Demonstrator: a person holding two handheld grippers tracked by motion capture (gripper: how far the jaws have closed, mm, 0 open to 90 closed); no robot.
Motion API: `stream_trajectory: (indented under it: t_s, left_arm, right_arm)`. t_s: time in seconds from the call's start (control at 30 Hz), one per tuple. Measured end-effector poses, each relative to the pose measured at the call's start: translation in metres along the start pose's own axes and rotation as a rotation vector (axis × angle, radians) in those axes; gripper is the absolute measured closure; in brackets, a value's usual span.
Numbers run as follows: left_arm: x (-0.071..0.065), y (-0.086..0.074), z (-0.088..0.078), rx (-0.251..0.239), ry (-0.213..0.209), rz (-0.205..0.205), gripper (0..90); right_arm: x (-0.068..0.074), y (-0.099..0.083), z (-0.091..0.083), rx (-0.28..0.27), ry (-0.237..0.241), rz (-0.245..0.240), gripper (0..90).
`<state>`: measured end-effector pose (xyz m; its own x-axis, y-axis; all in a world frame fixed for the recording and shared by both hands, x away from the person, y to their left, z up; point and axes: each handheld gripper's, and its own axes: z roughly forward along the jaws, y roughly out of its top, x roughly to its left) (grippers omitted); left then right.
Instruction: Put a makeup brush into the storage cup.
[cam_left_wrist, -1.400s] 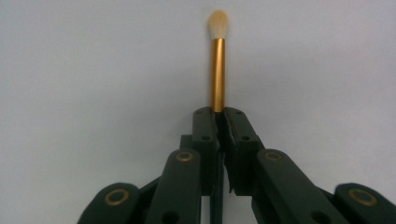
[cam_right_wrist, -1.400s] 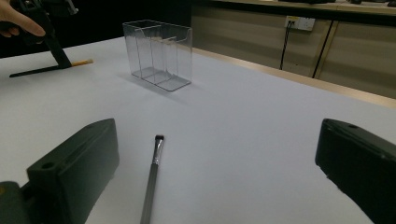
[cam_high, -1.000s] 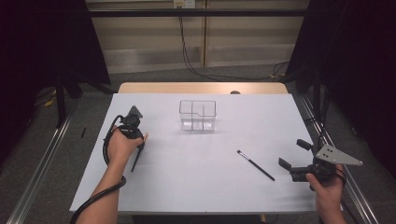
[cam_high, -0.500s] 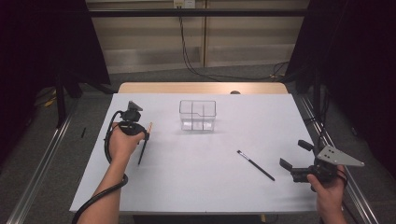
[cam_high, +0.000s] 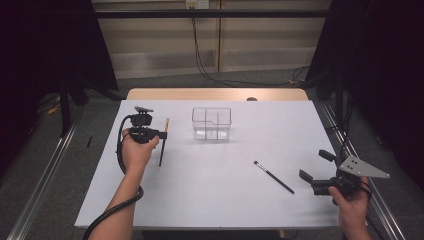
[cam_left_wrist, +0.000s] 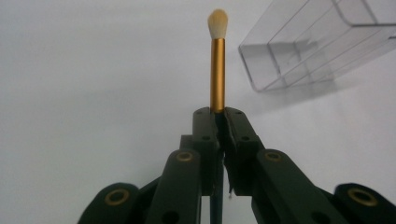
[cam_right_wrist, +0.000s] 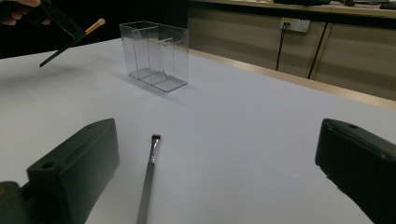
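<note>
With the left gripper (cam_high: 161, 134) clamped on a gold brush (cam_left_wrist: 217, 70) lifted beside the clear organiser (cam_high: 212, 123), and the right gripper (cam_high: 315, 169) wide open and empty near the black brush (cam_high: 273, 176), a tilted brush could catch the rim

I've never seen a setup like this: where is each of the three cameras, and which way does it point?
High view: above the person's side, looking forward and down on the white table; forearms, both hands.
Left gripper view: on the left gripper, facing its gold-handled makeup brush; jaws.
Right gripper view: on the right gripper, facing the thin brush; jaws.
Shared: clear organizer box.
</note>
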<state>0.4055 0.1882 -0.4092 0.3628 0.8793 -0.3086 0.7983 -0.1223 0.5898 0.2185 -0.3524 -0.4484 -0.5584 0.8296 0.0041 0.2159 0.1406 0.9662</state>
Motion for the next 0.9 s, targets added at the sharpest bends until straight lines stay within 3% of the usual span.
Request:
stream_trajectory:
  t_s: [0.33, 0.9]
  left_arm:
    - [-0.002, -0.001, -0.008, -0.193, -0.002, -0.010, 84.0]
    - [-0.014, 0.000, -0.019, -0.419, 0.019, 0.013, 84.0]
  right_arm:
    - [0.000, 0.000, 0.000, -0.001, -0.003, -0.002, 0.0]
    - [0.000, 0.000, -0.001, -0.001, 0.000, -0.004, 0.0]
